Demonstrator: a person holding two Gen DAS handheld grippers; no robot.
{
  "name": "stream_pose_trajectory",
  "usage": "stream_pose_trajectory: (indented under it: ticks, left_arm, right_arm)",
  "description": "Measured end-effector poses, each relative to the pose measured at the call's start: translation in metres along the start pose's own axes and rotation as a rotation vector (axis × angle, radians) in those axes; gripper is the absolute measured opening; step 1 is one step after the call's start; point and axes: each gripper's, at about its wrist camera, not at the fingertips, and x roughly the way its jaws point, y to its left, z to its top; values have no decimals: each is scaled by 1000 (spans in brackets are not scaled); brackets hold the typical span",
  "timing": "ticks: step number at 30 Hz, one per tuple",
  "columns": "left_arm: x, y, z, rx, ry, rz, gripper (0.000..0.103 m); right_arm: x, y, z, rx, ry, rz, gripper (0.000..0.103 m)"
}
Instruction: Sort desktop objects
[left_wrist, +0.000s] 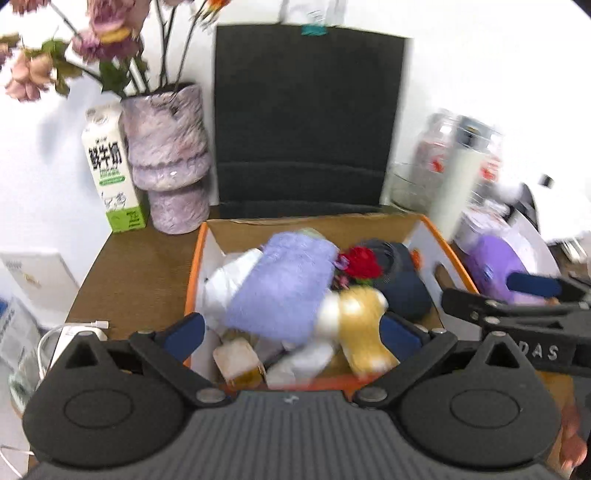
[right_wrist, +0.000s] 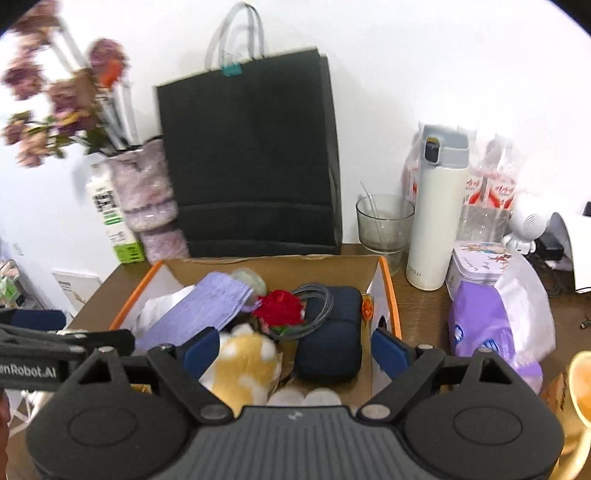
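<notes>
An orange-rimmed cardboard box (left_wrist: 192, 273) (right_wrist: 391, 295) stands on the brown desk. In it lie a lilac towel (left_wrist: 280, 284) (right_wrist: 199, 306), a red flower (left_wrist: 360, 262) (right_wrist: 279, 308), a navy pouch (left_wrist: 402, 284) (right_wrist: 330, 339) and a yellow-and-white plush toy (left_wrist: 364, 332) (right_wrist: 245, 365). My left gripper (left_wrist: 291, 328) hangs open above the box's near side, its pads touching nothing. My right gripper (right_wrist: 295, 350) is open too, over the plush and the pouch, gripping neither. The two grippers sit side by side.
Behind the box stand a black paper bag (right_wrist: 251, 155), a lilac vase of dried flowers (left_wrist: 166, 155) and a milk carton (left_wrist: 110, 170). To the right are a glass (right_wrist: 384, 225), a white flask (right_wrist: 436, 214), a tin (right_wrist: 476, 266) and a purple tissue pack (right_wrist: 484, 325).
</notes>
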Motion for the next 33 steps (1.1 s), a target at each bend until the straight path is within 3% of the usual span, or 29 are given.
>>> stream_pose_trajectory:
  ticks: [6, 12, 19, 22, 26, 33]
  left_arm:
    - [-50, -21, -81, 50, -129, 53, 103]
    - [-90, -24, -157, 23, -106, -19, 103]
    - [-133, -28, -249, 60, -137, -12, 103]
    - [-140, -22, -266, 67, -143, -25, 103]
    - [-138, -12, -279, 3, -194, -14, 103]
    - [-107, -1, -274, -43, -113, 43, 103]
  right_arm:
    - [-48, 10, -69, -29, -40, 14, 90]
    - [-99, 18, -139, -71, -30, 31, 90]
    - [-152, 31, -223, -85, -73, 15, 94]
    - [-166, 40, -248, -145, -91, 13, 94]
    - [-172, 51, -271, -173, -111, -19, 103]
    - [-137, 56, -266, -102, -19, -40, 103]
